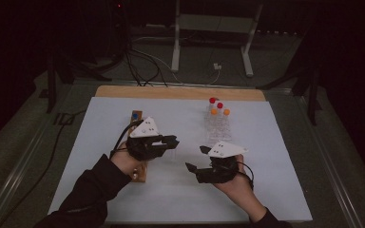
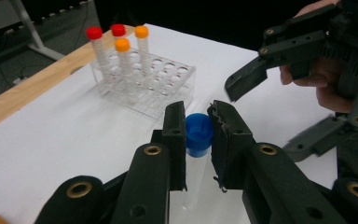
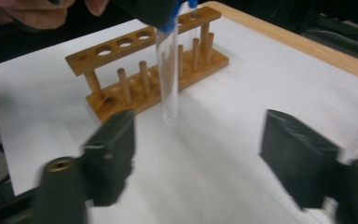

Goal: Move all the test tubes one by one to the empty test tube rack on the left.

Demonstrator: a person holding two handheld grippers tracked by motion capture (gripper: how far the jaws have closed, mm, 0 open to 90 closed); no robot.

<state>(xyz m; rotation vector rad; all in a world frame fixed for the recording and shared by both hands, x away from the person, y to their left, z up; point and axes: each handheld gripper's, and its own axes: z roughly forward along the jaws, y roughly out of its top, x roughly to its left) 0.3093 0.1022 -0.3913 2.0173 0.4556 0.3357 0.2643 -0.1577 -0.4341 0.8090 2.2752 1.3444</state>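
My left gripper (image 2: 198, 114) is shut on the blue cap of a clear tube (image 2: 198, 133), and the tube hangs below the jaws. In the right gripper view that tube (image 3: 168, 70) hangs upright above the white sheet, in front of a wooden rack (image 3: 121, 49). In the high view my left gripper (image 1: 173, 141) is just right of the wooden rack (image 1: 138, 124). My right gripper (image 1: 196, 158) stands open, its jaws wide apart with nothing between them (image 3: 200, 144), a short way from the tube.
A clear plastic rack (image 1: 217, 127) stands at the back right and holds tubes with red and orange caps (image 2: 121, 44). A blue-capped tube (image 1: 135, 115) sits at the wooden rack's far end. A white sheet (image 1: 95, 142) covers the table, and beyond it is the bare wooden edge (image 1: 180, 92).
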